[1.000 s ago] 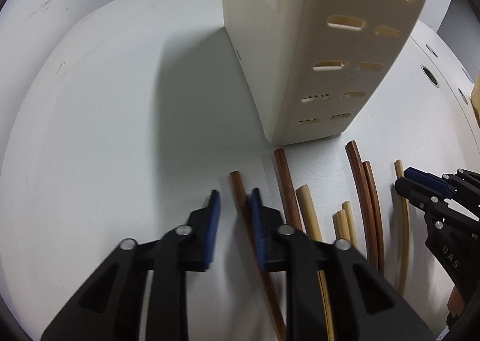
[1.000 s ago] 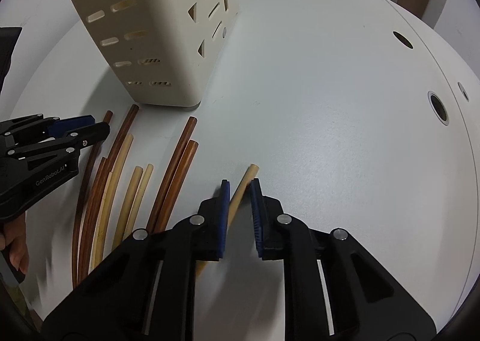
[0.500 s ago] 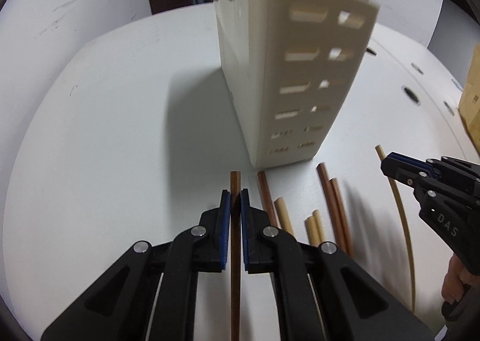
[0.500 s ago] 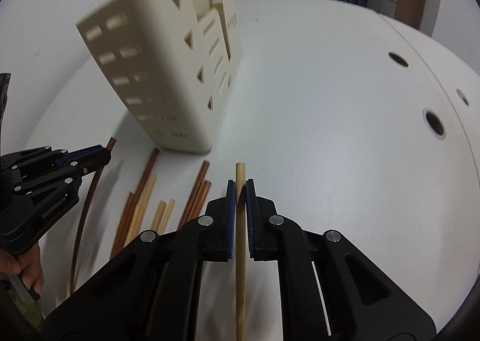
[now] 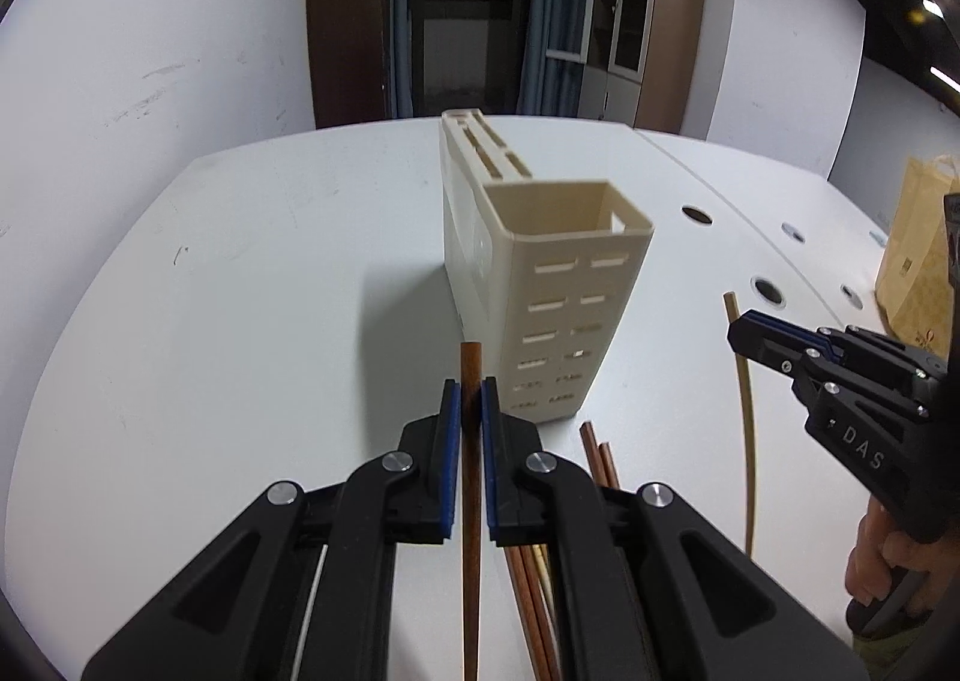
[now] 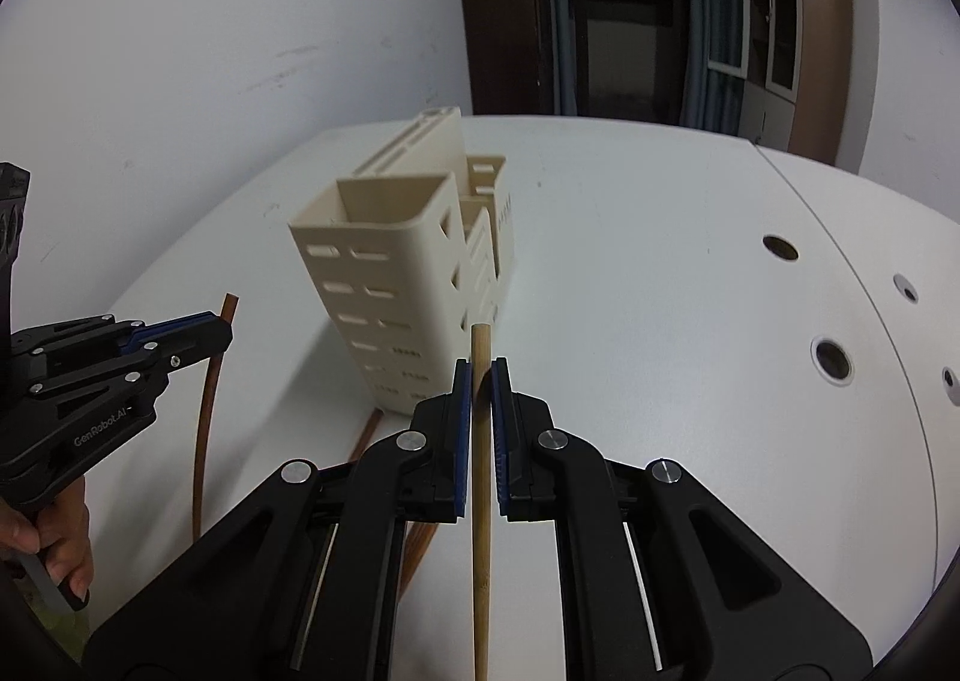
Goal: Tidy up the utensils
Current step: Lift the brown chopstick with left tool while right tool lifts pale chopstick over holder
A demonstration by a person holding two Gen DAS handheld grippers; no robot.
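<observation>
Office: grommeted desk (image 6: 720,321), cabinet (image 5: 654,33)

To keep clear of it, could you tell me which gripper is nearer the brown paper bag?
Right. The right gripper sits close in front of the paper bag; the left gripper is farther off, facing the cream utensil holder.

Left gripper (image 5: 471,405) clamped on a dark brown chopstick (image 5: 471,501), tip poking up in front of the cream utensil holder (image 5: 558,315). Off to the side, the right gripper (image 5: 741,330) grips a pale chopstick (image 5: 747,441); more chopsticks (image 5: 600,459) lie on the white table (image 5: 240,321).
</observation>
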